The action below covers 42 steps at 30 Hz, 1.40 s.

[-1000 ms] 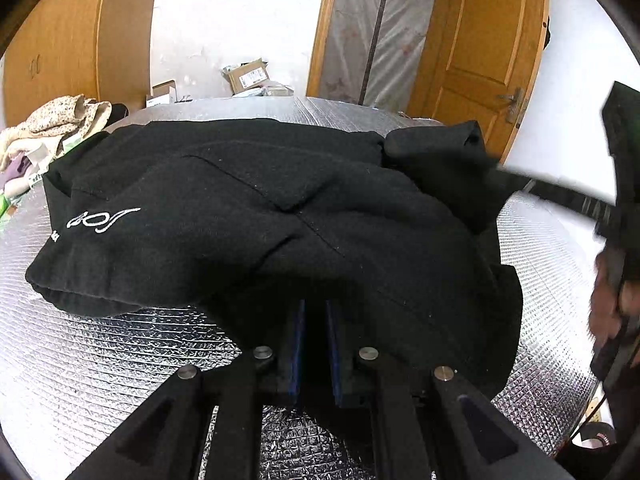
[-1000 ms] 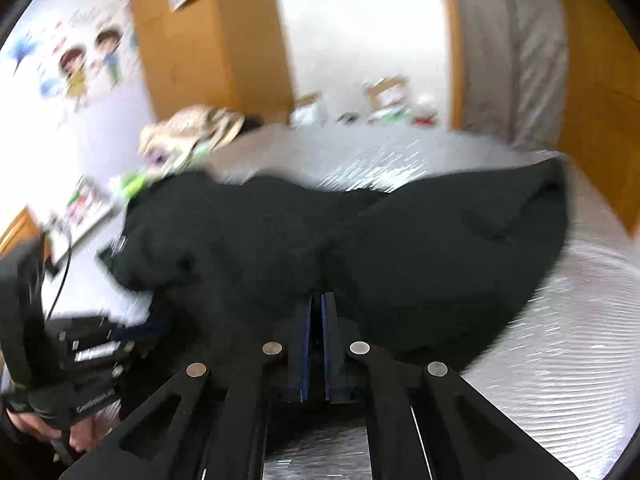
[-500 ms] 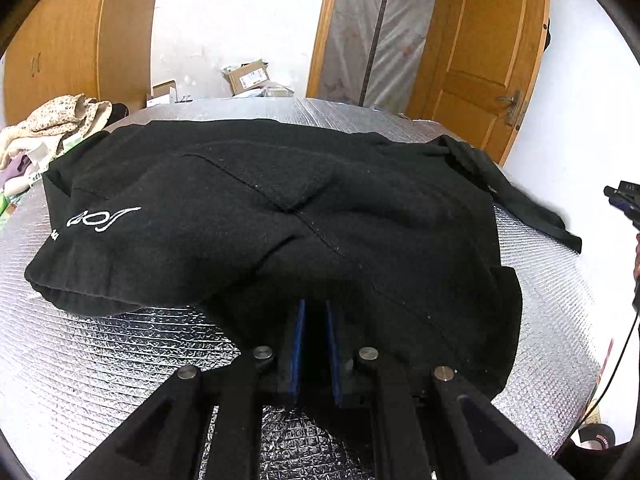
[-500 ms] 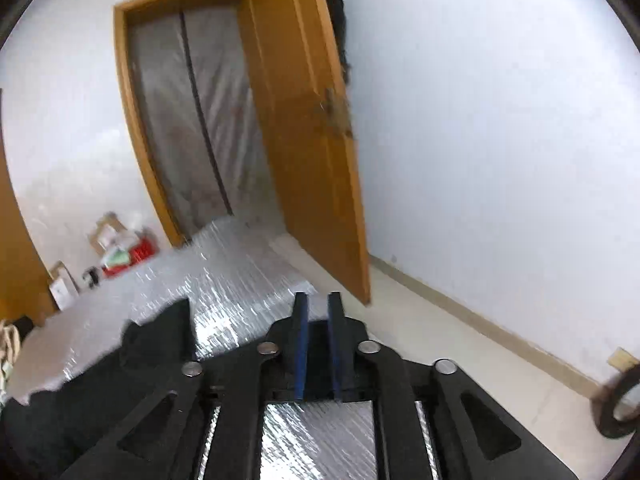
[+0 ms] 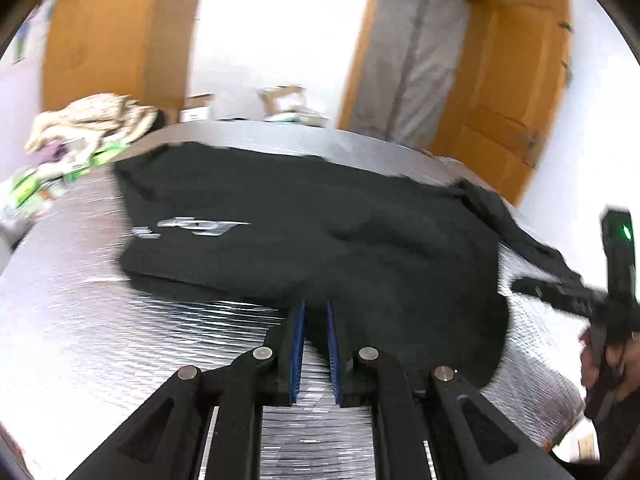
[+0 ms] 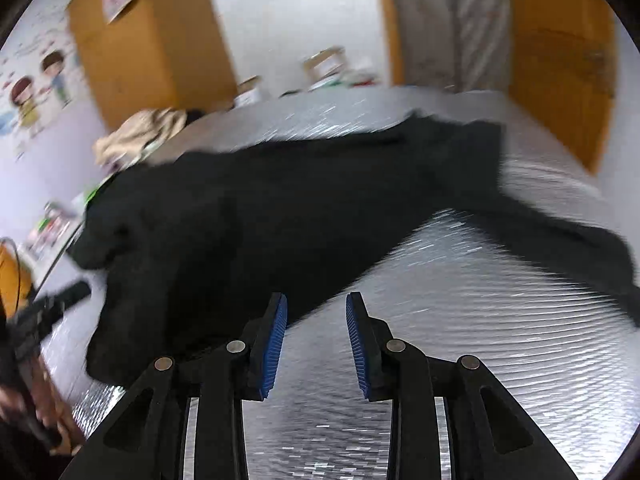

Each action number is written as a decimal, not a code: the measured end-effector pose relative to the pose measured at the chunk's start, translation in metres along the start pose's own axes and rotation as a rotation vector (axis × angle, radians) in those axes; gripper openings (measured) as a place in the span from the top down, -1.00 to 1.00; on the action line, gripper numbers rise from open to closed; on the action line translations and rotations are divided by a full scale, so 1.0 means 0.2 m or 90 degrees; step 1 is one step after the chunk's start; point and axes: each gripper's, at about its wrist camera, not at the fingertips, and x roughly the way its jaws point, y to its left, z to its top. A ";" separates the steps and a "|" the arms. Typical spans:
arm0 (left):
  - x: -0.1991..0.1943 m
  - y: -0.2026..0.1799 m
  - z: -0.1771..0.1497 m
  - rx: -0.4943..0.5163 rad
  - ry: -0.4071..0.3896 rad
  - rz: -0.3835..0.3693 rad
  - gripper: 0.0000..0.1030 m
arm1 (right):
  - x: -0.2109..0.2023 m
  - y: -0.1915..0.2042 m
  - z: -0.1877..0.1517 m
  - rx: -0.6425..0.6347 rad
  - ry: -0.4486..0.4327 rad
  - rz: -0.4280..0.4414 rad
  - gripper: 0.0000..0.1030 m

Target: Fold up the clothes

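black top [image 6: 280,208] ahead-left of right tool [image 6: 316,312]

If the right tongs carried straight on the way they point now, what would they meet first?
Probably the black garment: its near hem lies just ahead of the open right tongs, above the silver foil cover. Blur leaves depth uncertain.

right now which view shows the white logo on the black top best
Left wrist view: the white logo lies face-up on the black top, blurred but visible. In the right wrist view the top shows only plain black; no logo visible.
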 end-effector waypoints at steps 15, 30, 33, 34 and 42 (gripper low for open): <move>-0.01 0.46 0.09 -0.175 -0.050 0.059 0.18 | 0.03 0.10 -0.08 0.026 0.053 0.201 0.22; 0.25 0.47 0.14 -0.173 0.050 0.068 0.76 | 0.13 0.22 -0.13 0.050 0.107 0.250 0.79; 0.31 0.46 0.20 -0.144 0.058 0.091 0.78 | 0.14 0.24 -0.13 0.045 0.108 0.243 0.82; 0.33 0.45 0.22 -0.134 0.062 0.098 0.78 | 0.14 0.25 -0.13 0.045 0.108 0.241 0.82; 0.56 0.45 0.45 -0.073 0.083 0.133 0.79 | 0.19 0.26 -0.07 0.048 0.107 0.221 0.84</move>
